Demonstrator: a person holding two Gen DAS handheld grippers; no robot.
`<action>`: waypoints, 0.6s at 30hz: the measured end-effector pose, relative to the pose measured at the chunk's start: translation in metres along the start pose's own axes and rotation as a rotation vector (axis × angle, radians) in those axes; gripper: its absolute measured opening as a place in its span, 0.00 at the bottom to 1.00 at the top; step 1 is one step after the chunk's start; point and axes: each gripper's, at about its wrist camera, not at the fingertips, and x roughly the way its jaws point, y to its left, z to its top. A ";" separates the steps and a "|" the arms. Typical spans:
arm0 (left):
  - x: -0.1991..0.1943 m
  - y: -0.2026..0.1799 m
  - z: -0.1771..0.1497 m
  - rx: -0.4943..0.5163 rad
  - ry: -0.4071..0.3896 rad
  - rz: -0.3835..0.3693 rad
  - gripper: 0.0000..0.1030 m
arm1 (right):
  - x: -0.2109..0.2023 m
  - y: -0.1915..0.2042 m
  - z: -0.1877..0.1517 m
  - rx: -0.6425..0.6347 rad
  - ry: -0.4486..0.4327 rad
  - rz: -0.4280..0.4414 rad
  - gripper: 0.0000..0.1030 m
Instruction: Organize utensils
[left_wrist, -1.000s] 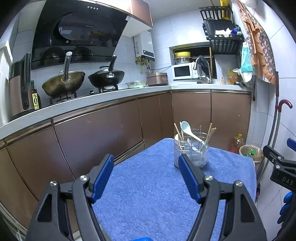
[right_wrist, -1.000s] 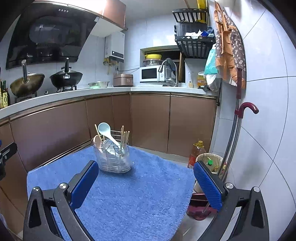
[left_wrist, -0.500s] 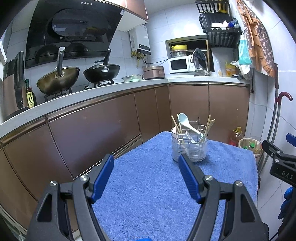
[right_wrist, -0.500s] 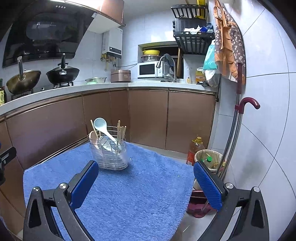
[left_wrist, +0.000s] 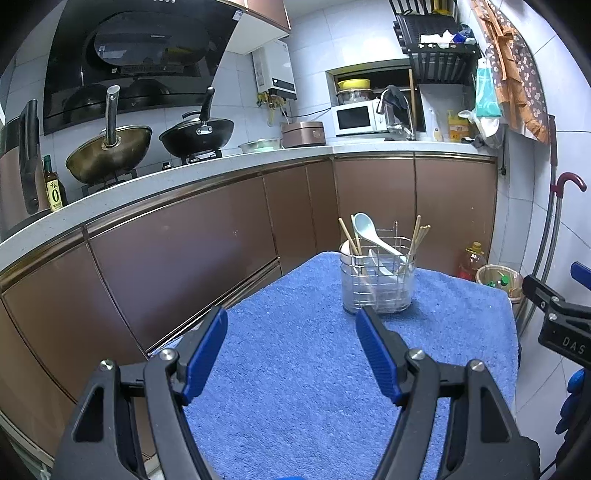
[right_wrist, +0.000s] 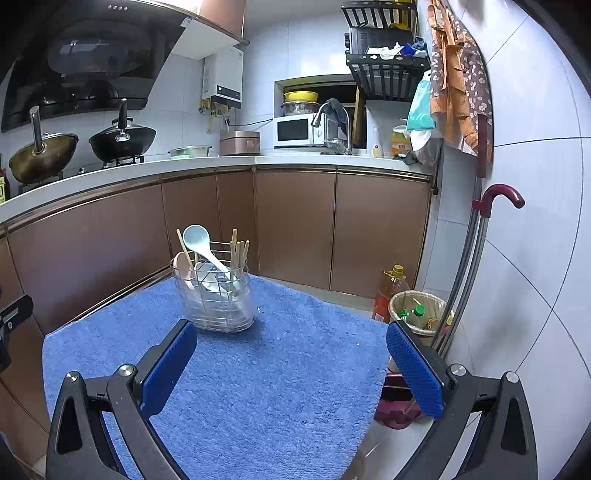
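A wire and clear-plastic utensil holder (left_wrist: 376, 284) (right_wrist: 214, 299) stands upright on a blue towel (left_wrist: 295, 369) (right_wrist: 258, 387), near its far edge. Inside it lean a pale blue ladle-style spoon (left_wrist: 364, 229) (right_wrist: 197, 236), a white spoon (right_wrist: 181, 264) and several wooden chopsticks (left_wrist: 419, 236) (right_wrist: 240, 251). My left gripper (left_wrist: 290, 325) hangs open and holds nothing, short of the holder. My right gripper (right_wrist: 290, 332) is open wide, also with nothing between its fingers, with the holder ahead to its left. The right gripper's black body (left_wrist: 554, 314) shows at the left wrist view's right edge.
Brown kitchen cabinets (left_wrist: 184, 251) under a white counter run behind and left of the towel. Two woks (left_wrist: 110, 147) sit on the stove. On the floor to the right are a waste basket (right_wrist: 417, 310), an oil bottle (right_wrist: 393, 288) and a red-handled umbrella (right_wrist: 495, 199).
Both views have lifted and pulled back a little; the holder sits lower in frame relative to the background. Both grippers stayed open and the holder has not moved.
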 end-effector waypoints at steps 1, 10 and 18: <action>0.000 -0.001 0.000 0.002 0.002 0.000 0.69 | 0.000 -0.001 0.000 0.000 0.002 0.001 1.00; 0.006 -0.001 -0.002 0.004 0.018 -0.001 0.68 | 0.003 -0.002 -0.002 -0.001 0.005 -0.002 1.00; 0.010 0.008 -0.002 -0.034 0.013 0.000 0.68 | 0.004 -0.002 -0.003 -0.012 0.004 -0.015 1.00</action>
